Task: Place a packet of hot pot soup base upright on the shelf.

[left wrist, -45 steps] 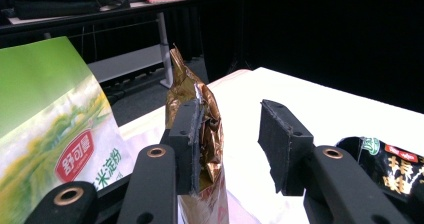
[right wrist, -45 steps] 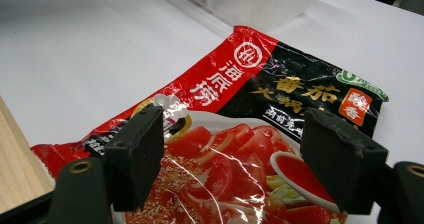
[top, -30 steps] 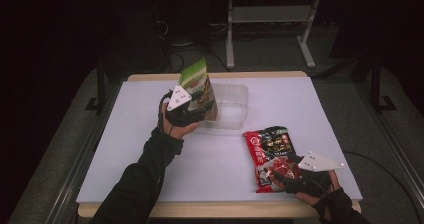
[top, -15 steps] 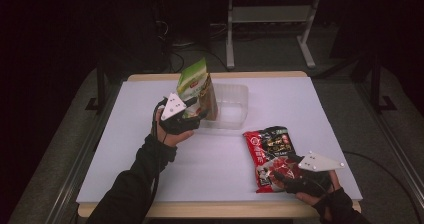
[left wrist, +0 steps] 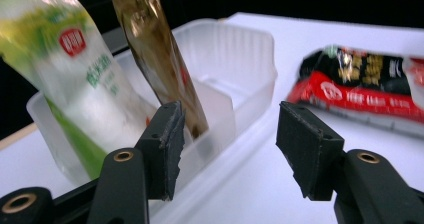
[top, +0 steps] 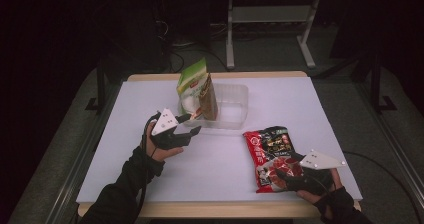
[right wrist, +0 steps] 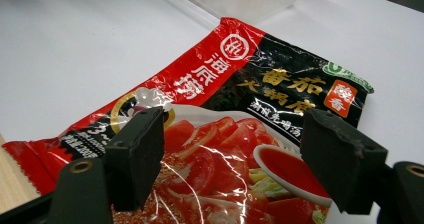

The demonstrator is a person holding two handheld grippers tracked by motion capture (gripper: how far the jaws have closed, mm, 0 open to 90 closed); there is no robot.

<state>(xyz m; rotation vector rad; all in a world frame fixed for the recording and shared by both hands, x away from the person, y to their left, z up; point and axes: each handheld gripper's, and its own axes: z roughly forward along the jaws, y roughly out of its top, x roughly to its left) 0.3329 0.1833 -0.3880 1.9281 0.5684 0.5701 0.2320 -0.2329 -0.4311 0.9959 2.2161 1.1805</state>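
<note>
The white surface [top: 125, 134] has its widest bare stretches along the 9 o'clock side and across the middle toward 6 o'clock, with a further open band at 3 o'clock beyond the red packet. A clear plastic tray [top: 235, 106] sits near the 12 o'clock edge, a little left of centre. Two pouches stand tilted in its left end: a green-and-white pouch [top: 192, 86] and a brown-gold pouch [top: 207, 104] leaning against it. One red-and-black soup-base packet [top: 272, 156] lies flat toward 4 o'clock, its near end close to the 6 o'clock edge, well apart from the tray.

The left gripper [top: 192, 126] is held in a gloved left hand [top: 160, 146] whose sleeved forearm comes in from 7 o'clock; it points toward 1 o'clock at the tray's near left corner, just beside the tray wall. In the left gripper view its fingers [left wrist: 165, 154] stand apart with nothing between them, the tray's corner and the brown-gold pouch just past the left one.

The right gripper [top: 290, 176] rests low at 5 o'clock, held in the right hand [top: 325, 191] at the surface's near edge, pointing toward 11 o'clock over the packet's near end. In the right gripper view its fingers [right wrist: 137, 156] are spread wide, one on either side above the packet's printed face; whether they touch it I cannot tell.

Count: one tray, two pouches, one packet, two grippers.
</note>
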